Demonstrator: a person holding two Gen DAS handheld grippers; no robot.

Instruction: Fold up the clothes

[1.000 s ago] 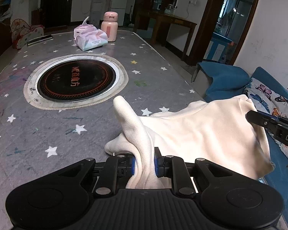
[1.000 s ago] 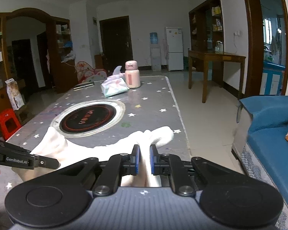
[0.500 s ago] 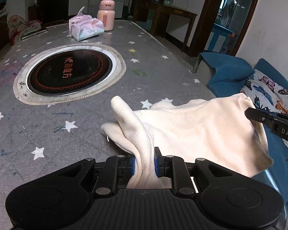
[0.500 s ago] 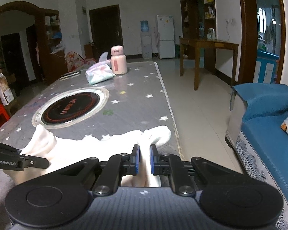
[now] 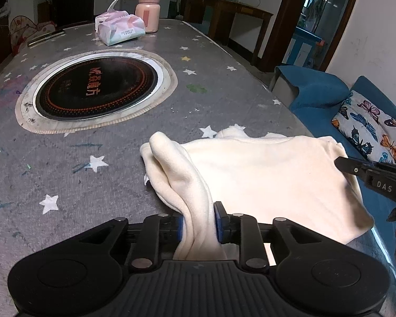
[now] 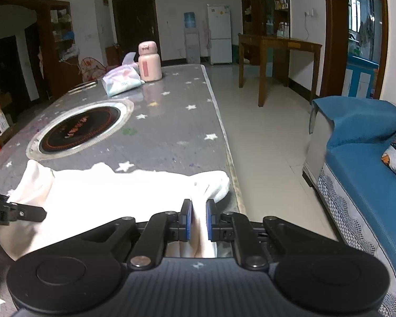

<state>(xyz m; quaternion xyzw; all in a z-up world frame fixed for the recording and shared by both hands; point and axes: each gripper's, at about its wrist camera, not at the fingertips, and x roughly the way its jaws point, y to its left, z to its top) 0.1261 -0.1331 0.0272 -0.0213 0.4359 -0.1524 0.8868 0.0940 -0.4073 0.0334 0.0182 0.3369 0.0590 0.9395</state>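
Observation:
A cream fleece garment (image 5: 264, 174) lies spread over the near right part of the grey star-patterned table (image 5: 113, 174). One bunched edge runs up between the pads of my left gripper (image 5: 199, 224). Those jaws are opening, and the fabric still fills the gap and touches both pads. In the right wrist view the same garment (image 6: 105, 192) reaches the table's right edge. There my right gripper (image 6: 198, 218) is shut on another fold of it. Each gripper's tip shows in the other's view: the right gripper (image 5: 369, 174) at the garment's right corner, the left gripper (image 6: 13, 211) at its left side.
A round black induction hob (image 5: 97, 89) is set into the table's middle. At the far end stand a tissue pack (image 5: 121, 30) and a pink flask (image 5: 147, 10), with a dark flat object (image 5: 46, 37) to their left. A blue sofa (image 6: 361, 158) stands to the right of the table.
Both grippers have come down toward the table, and the garment has settled lower and flatter on it. The left jaws have parted a little around the fabric.

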